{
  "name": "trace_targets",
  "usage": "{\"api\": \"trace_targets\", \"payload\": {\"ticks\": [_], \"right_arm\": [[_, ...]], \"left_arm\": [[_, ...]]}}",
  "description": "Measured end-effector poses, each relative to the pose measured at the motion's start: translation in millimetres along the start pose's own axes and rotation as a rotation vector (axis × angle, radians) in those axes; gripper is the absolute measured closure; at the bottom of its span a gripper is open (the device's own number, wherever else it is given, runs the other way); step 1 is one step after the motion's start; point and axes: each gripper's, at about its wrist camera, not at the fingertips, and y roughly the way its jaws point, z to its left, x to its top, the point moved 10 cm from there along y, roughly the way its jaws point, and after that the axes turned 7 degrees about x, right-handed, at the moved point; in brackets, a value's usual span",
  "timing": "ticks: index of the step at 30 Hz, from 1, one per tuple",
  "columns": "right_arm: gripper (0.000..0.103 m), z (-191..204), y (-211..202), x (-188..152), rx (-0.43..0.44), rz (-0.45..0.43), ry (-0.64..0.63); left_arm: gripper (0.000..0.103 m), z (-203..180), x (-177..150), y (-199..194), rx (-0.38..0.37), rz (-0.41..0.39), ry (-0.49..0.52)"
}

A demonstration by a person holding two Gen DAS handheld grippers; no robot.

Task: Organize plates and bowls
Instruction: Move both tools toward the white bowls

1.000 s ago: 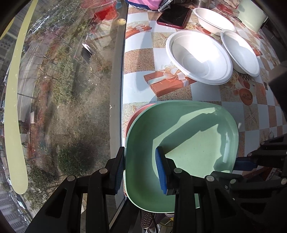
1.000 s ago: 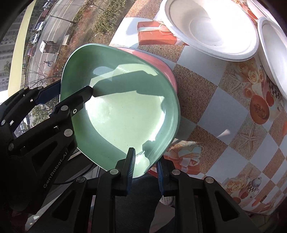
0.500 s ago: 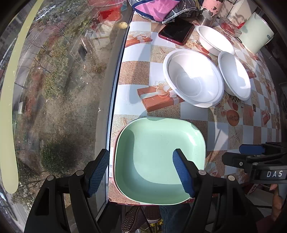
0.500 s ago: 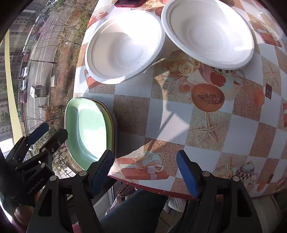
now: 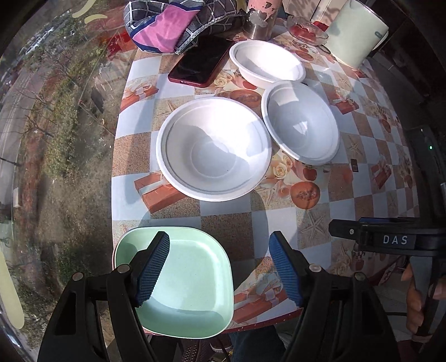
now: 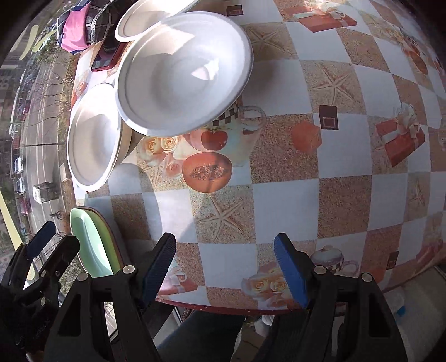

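Both grippers stand with their jaws wide and nothing between the pads. A second ago each was pinched on the rim of the green plate; they have since let go and drawn back from it. The left gripper (image 5: 220,267) points straight down, its left pad over the green plate (image 5: 192,289), which lies flat beneath it on the table's near left corner. A thin pink edge just shows under the plate's left rim, so it seems to rest on another plate, and the plate stack looks done.

The right gripper (image 6: 224,267) hangs over bare tablecloth (image 6: 292,195) near the front edge, with the green plate well off to its left. In the left wrist view it shows at the far right, held by a hand (image 5: 418,303).

Ahead of the left gripper lie three white bowls, still unstacked: a large bowl (image 5: 213,149) nearest, a second bowl (image 5: 301,124) just to its right with their rims about touching, and a third bowl (image 5: 267,61) farther on. These are probably the next job.

Beyond the bowls are a red phone (image 5: 199,65), folded cloth (image 5: 172,25), a metal cup (image 5: 260,16), a glass dish (image 5: 306,29) and a pale green container (image 5: 356,34), crowding the far side.

The green plate overhangs the table's front edge slightly, with a window just beside it on the left, so it should not be nudged. To the right of the right gripper the checked cloth lies open, giving good room for swinging a bowl.
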Motion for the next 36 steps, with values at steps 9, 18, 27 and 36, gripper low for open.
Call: {"api": "trace_targets", "payload": {"ticks": [9, 18, 27, 36], "right_arm": [[0.029, 34, 3, 8, 0.073, 0.017, -0.003], [0.029, 50, 16, 20, 0.073, -0.006, 0.023], [0.029, -7, -43, 57, -0.039, -0.179, 0.059], [0.029, -41, -50, 108, -0.030, -0.180, 0.061]], "left_arm": [[0.026, 27, 36, 5, 0.068, -0.011, -0.046], [0.026, 52, 46, 24, 0.087, 0.049, -0.118], [0.026, 0, 87, 10, 0.036, -0.057, -0.069], [0.026, -50, 150, 32, 0.098, -0.098, 0.097]]}}
